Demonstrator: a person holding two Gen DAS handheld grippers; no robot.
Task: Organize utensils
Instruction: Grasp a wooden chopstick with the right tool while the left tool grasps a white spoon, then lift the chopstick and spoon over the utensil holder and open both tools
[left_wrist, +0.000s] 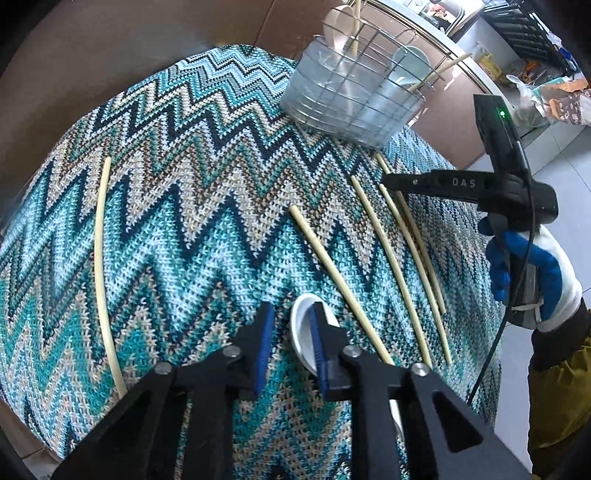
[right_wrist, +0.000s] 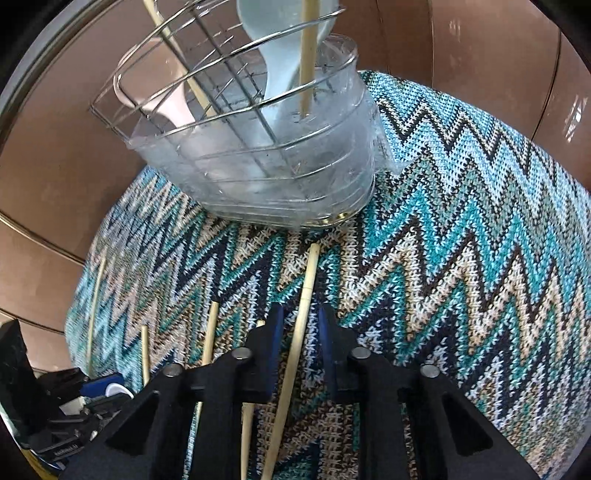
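I'm mid-pickup: left gripper (left_wrist: 290, 343) narrowed at the white spoon (left_wrist: 304, 338), right gripper (right_wrist: 301, 339) narrowed around a chopstick (right_wrist: 301, 314), grips unconfirmed; next, lift to the wire caddy (right_wrist: 236, 147).

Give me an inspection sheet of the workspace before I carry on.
surface: zigzag knitted cloth.
job's things: five chopsticks and a white spoon loose on the cloth; wire basket holds spoons and more chopsticks.
clutter: nothing seen.
grippers: left gripper open over the white spoon; right gripper open, straddling one chopstick.
cables: black cable hangs below the right gripper.
surroundings: brown panels; counter with bags.
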